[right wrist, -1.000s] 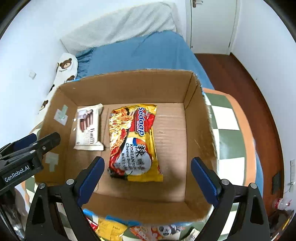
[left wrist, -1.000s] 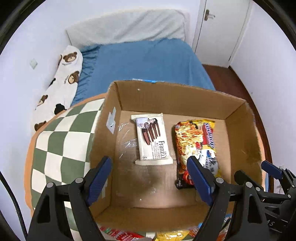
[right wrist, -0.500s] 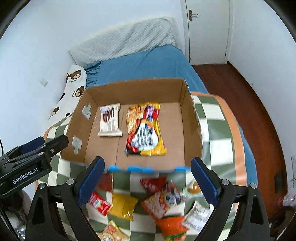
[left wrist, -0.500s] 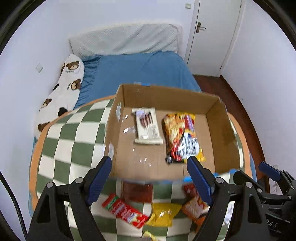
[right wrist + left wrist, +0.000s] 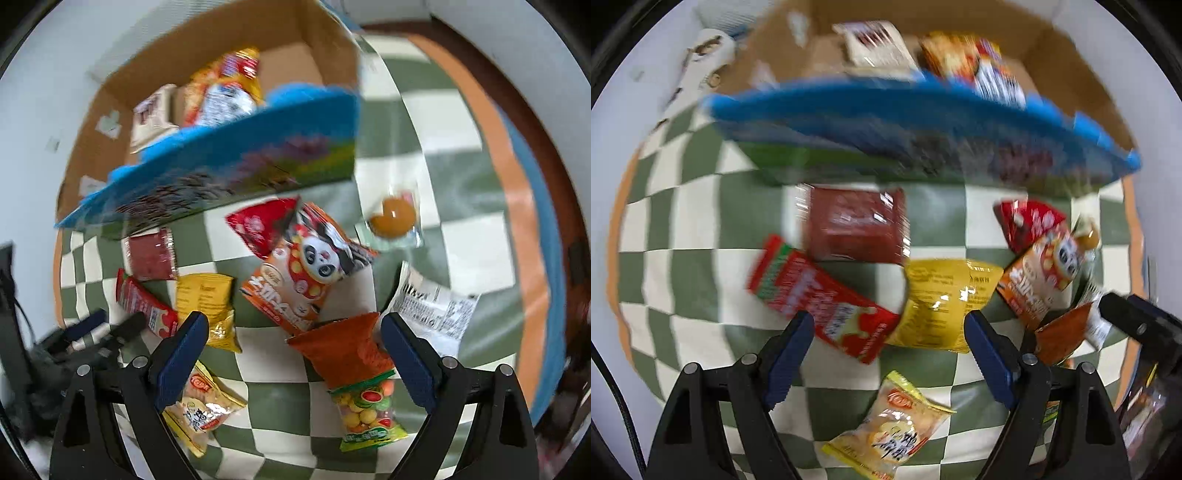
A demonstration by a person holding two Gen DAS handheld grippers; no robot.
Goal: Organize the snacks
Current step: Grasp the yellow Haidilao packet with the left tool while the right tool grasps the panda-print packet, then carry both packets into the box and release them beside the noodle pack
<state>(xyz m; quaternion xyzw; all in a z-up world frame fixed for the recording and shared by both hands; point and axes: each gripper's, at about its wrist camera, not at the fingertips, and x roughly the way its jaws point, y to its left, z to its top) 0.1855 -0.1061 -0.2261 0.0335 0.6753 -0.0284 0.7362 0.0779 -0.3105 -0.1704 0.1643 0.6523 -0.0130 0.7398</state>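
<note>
A cardboard box (image 5: 1082,62) (image 5: 295,48) with a blue printed front holds a white wafer pack (image 5: 871,40) and a noodle pack (image 5: 979,70). Several snack packs lie loose on the checkered cloth before it: a dark red pack (image 5: 855,230), a red bar (image 5: 816,295), a yellow pouch (image 5: 945,299), an orange panda pack (image 5: 306,273), an orange bag (image 5: 343,350) and a fruit candy bag (image 5: 365,413). My left gripper (image 5: 890,354) is open and empty above the yellow pouch. My right gripper (image 5: 295,362) is open and empty above the orange bag.
A yellow cracker pack (image 5: 890,435) lies nearest the front. A white label-side pack (image 5: 432,310) and a clear-wrapped orange sweet (image 5: 393,218) lie at the right. The green and white checkered cloth (image 5: 683,266) covers a round table with an orange rim.
Both grippers have pulled back from over the box and tilted down toward the loose snacks in front of it. Both stay open and empty.
</note>
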